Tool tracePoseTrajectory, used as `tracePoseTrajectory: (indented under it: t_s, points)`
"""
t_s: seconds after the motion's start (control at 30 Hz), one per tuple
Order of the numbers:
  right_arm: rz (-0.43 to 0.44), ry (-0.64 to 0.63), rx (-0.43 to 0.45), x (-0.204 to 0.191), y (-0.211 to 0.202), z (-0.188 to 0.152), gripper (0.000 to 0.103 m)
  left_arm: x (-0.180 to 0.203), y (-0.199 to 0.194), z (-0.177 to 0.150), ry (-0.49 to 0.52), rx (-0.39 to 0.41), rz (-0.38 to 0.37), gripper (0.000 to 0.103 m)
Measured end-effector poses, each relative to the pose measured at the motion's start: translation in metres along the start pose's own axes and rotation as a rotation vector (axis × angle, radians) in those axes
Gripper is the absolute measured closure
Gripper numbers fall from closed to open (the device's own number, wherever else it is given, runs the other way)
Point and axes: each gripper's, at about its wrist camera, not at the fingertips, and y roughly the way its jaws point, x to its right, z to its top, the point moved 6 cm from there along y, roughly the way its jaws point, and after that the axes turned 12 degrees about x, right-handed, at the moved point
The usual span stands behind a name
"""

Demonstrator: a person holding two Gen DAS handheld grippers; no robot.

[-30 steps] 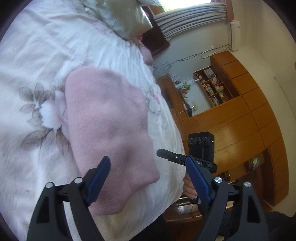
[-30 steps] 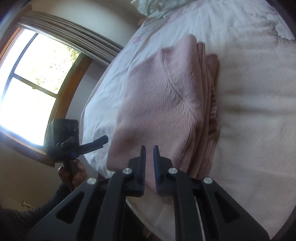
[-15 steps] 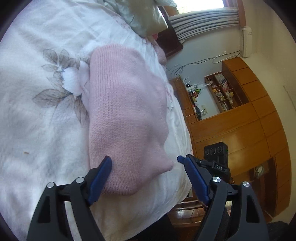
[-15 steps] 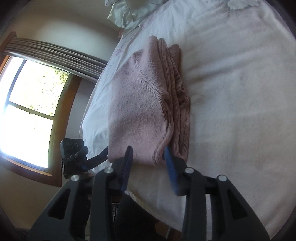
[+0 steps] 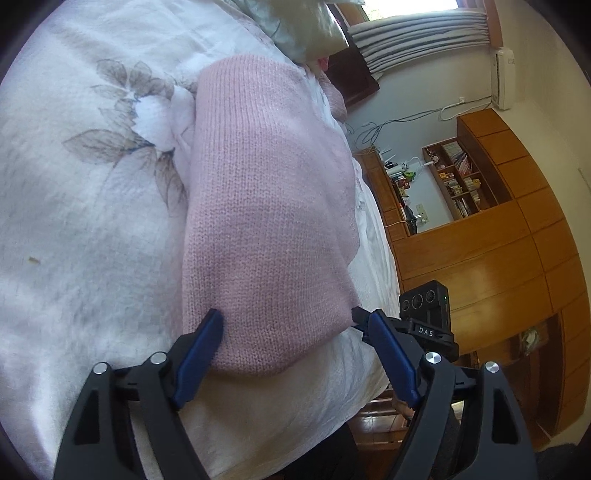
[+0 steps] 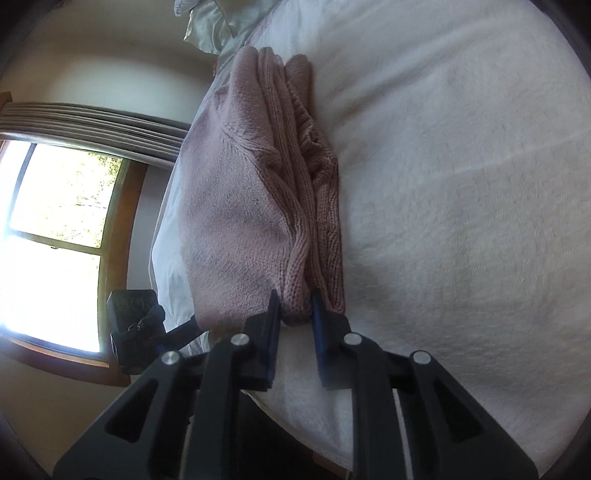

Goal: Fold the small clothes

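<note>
Here the only container in sight is the open wooden shelf unit (image 5: 460, 177) on the far wall, seen from the left wrist alone; its compartments hold rows of small items too tiny to name. The folded pink sweater (image 5: 266, 206) lies on the white floral bedspread (image 5: 81, 206), near the bed's edge. The left gripper (image 5: 291, 325) stands with its jaws wide, straddling the near end of the sweater: the left blue pad rests at the fabric's edge, while the other sits just beside the opposite corner. Beyond that pad the right gripper's camera block shows, marked "DAS".

From the right wrist, the sweater (image 6: 229, 206) appears edge-on, its stacked knit layers showing as ridged folds, a side hidden in the left view. The right gripper (image 6: 295, 306) has its jaws narrow, pinching a bunch of those layers at the near corner. This view also shows a bright window (image 6: 55, 236) with a wooden frame and a pillow (image 6: 210, 26) at the bed's head.
</note>
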Motion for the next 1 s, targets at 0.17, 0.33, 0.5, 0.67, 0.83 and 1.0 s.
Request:
tracePoseTrajectory:
  t_s: [0.17, 0.33, 0.5, 0.67, 0.83, 1.0]
  points:
    - [0.027, -0.06, 0.137, -0.034, -0.041, 0.014, 0.08, 0.039, -0.032, 0.01, 0.032, 0.07, -0.076, 0.018]
    - [0.072, -0.065, 0.082, -0.052, -0.009, 0.014, 0.08, 0.011, 0.003, -0.006, 0.052, -0.057, 0.061, 0.019]
    - [-0.065, -0.078, -0.014, -0.015, 0.021, 0.005, 0.098, 0.003, -0.002, -0.008, -0.003, -0.051, 0.05, 0.018]
    - [0.089, -0.06, 0.08, -0.049, -0.005, 0.041, 0.078, 0.036, -0.018, -0.008, 0.049, -0.034, -0.035, 0.017]
    - [0.09, 0.001, 0.037, -0.027, 0.036, 0.076, 0.081, 0.031, -0.001, -0.005, 0.041, -0.051, -0.022, 0.017]
    - [0.106, 0.072, 0.086, -0.009, 0.021, 0.081, 0.084, 0.012, 0.0, -0.011, -0.039, -0.053, -0.042, 0.016]
